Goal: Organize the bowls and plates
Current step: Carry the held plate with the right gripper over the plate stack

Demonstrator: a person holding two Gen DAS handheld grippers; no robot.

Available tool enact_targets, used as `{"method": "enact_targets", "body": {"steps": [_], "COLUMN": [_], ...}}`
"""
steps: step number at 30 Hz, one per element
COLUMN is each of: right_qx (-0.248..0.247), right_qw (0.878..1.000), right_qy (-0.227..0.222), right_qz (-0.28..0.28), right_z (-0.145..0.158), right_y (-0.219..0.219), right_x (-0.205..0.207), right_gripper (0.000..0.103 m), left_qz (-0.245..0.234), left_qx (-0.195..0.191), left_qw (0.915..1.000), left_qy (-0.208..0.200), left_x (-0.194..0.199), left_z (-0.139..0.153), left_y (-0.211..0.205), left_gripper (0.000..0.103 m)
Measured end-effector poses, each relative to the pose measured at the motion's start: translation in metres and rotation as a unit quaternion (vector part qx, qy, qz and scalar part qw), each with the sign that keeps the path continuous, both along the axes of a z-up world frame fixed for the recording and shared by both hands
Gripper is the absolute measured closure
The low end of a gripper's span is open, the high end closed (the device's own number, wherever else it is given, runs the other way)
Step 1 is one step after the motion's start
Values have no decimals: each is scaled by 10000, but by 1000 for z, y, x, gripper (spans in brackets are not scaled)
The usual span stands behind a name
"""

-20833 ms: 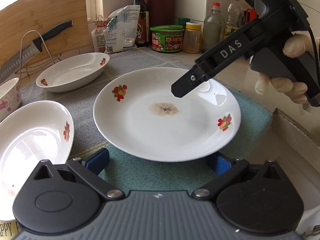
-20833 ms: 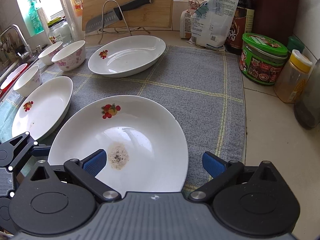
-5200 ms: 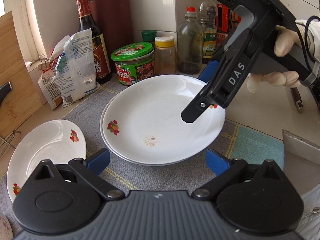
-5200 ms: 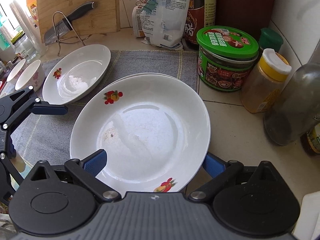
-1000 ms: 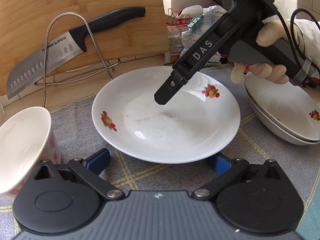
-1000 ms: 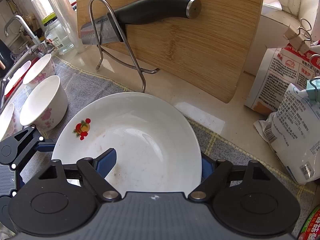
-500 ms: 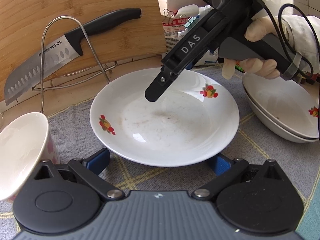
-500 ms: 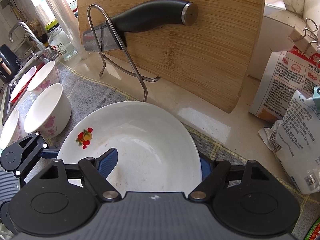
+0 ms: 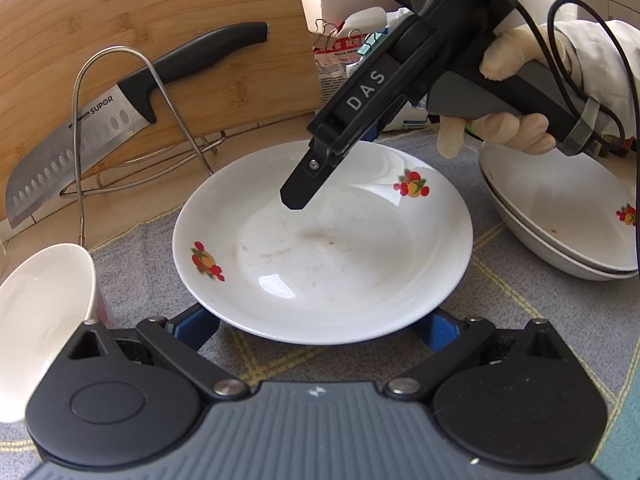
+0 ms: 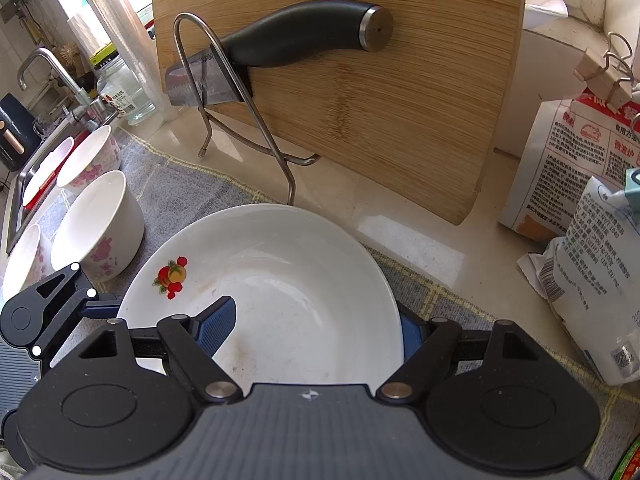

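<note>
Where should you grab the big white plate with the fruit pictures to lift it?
Grab the plate by its thin rim. It lies flat on the grey mat, and the rim flares up off the cloth, so fingers can pinch it, one above, one below. The right hand-held gripper already straddles the rim on its side; the left hand-held gripper faces the near edge.

A pale polished stone tabletop (image 10: 400, 220) carries a grey checked cloth mat (image 9: 132, 248) across the lower frame. On the mat sit a white fruit-printed plate (image 9: 320, 248), two stacked white plates (image 9: 560, 216) at right, and white floral bowls (image 10: 96, 216) at left.
</note>
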State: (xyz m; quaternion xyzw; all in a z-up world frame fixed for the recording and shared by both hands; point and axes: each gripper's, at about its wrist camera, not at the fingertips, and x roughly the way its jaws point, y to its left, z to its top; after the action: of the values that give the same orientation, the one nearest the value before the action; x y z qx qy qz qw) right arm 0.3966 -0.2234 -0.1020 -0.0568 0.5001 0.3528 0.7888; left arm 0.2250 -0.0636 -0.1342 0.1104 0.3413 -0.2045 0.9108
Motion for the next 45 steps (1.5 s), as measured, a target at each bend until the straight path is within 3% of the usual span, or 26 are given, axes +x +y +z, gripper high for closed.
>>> {"method": "enact_targets", "body": {"steps": [21, 45], "right_qx": [53, 191], "right_qw": [10000, 9989], "right_qy": [-60, -253], "right_qz": [32, -332], "right_z": [15, 50], "right_y": [3, -24], "right_x": [-20, -87], "right_gripper": [17, 17], "left_qz": [5, -352], "left_qx": [79, 121], "left_qw": [10000, 9992], "left_qy": [-46, -178], "left_x": [-12, -61], "left_z": [17, 50], "left_y": [3, -10], "left_gripper": [2, 2]}}
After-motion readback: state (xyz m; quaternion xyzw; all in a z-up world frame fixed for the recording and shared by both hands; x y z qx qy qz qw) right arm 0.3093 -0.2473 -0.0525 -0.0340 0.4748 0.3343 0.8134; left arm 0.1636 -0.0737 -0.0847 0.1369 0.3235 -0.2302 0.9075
